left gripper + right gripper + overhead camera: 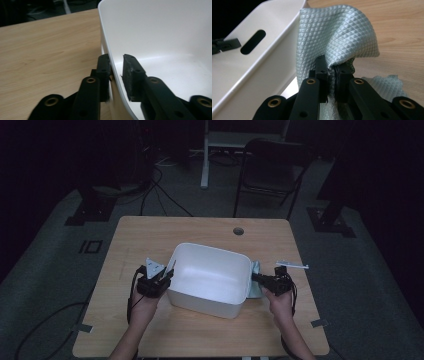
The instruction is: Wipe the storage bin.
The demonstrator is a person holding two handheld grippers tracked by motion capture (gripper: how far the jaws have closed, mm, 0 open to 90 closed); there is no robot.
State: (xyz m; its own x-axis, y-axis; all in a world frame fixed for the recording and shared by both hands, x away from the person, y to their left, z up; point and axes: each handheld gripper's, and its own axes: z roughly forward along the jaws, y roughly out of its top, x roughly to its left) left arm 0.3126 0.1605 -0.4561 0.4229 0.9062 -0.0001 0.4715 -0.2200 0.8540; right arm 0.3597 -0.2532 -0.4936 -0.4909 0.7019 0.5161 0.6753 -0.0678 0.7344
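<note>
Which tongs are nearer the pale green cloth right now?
Right. The right tongs are shut on the cloth, beside the white bin's right wall. The left tongs straddle the bin's opposite rim, one jaw inside, one outside.

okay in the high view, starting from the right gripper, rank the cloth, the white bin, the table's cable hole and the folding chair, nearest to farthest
From the right gripper:
1. Cloth, pinched in its jaws.
2. White bin, alongside, toward the left gripper.
3. Cable hole, toward the table's far edge.
4. Folding chair, beyond the table.
</note>
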